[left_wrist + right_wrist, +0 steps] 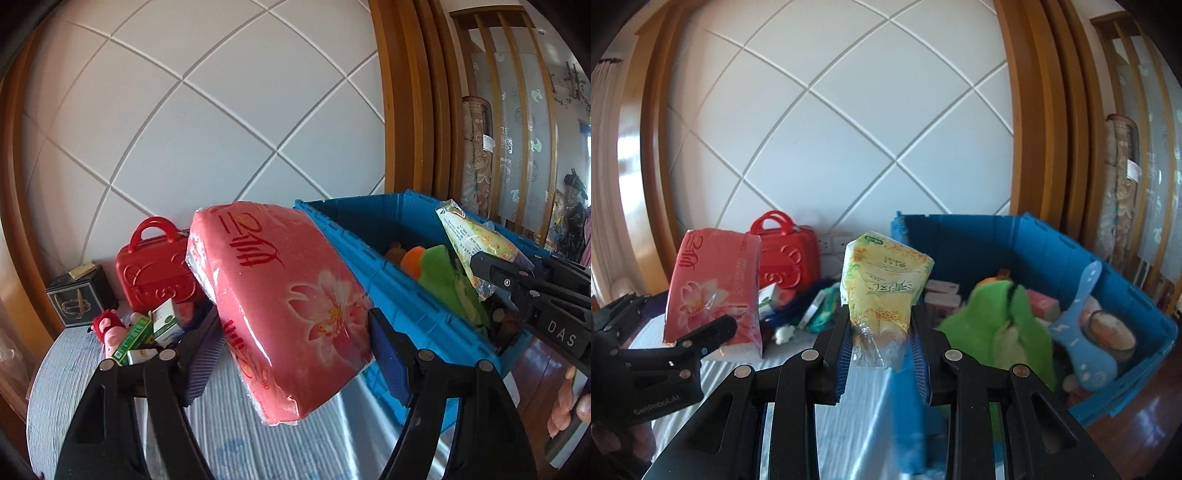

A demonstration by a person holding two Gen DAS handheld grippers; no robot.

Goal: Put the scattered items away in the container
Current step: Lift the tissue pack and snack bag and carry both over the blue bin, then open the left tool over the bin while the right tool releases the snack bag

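- Presently both grippers carry a tissue pack, lifted clear of the grey mat.
- Left gripper: jaws clamped on the pink pack, pads pressing its two long sides. Pack tilted, top leaning to 11 o'clock, flower print facing the camera. It hangs over the mat just beside the crate's near wall.
- Right gripper: jaws clamped on the yellow pack, gripped at its crumpled lower end; pack stands nearly upright. In the left view it sits at 2 o'clock, over the crate's interior or its rim; cannot tell which.
- Blue crate: open top, at 3 o'clock from the pink pack. Inside: green plush, an orange bit beside it, blue scoop leaning on a round tub at the right end, pink packets toward the back wall.
- On the mat at 9 o'clock in the left view: red case upright against the wall, dark box to its left, small doll, green-and-white cartons in a loose heap.
- Person's fingers wrap the right gripper's handle at the left view's 4 o'clock edge.
- White quilted wall panel behind everything, framed in wood.
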